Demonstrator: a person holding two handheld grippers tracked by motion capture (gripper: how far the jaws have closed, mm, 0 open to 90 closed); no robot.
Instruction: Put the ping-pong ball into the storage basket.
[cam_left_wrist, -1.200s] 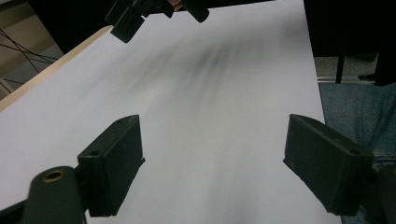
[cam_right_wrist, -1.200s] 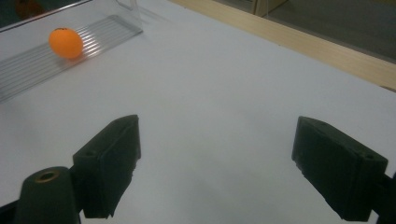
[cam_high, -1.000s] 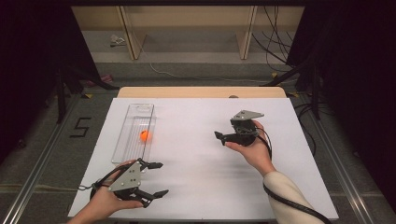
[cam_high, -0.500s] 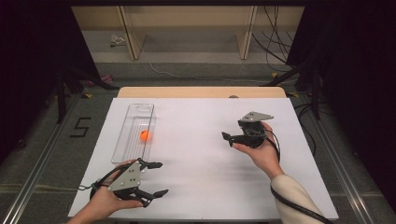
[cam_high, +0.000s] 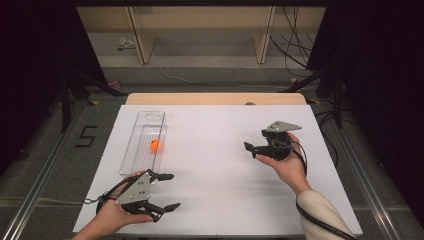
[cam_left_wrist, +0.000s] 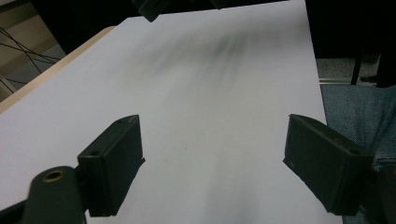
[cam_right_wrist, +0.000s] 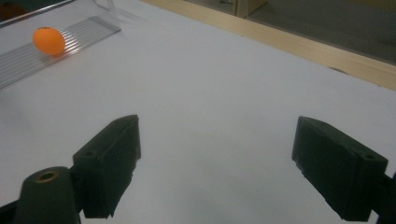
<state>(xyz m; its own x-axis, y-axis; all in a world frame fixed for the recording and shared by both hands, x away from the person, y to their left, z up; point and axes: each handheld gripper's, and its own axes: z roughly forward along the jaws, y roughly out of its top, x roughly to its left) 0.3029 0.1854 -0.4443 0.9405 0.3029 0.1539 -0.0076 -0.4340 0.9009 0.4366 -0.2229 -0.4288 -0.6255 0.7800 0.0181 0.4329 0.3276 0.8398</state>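
At lower left of the high view, the left gripper (cam_high: 165, 191) stays where it was a second ago, jaws spread wide and empty over the white surface (cam_high: 215, 165). Just above it, the orange ball (cam_high: 155, 145) rests unmoved in the clear tray (cam_high: 145, 131). At centre right, the right gripper (cam_high: 250, 149), jaws wide and empty, has drifted right and slightly lower

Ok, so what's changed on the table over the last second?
The right tool has drifted toward the table's right side and a little nearer the person, jaws open, holding nothing. The left tool rests at the near-left edge as before, open. The small orange ball lies unmoved in the clear plastic tray.
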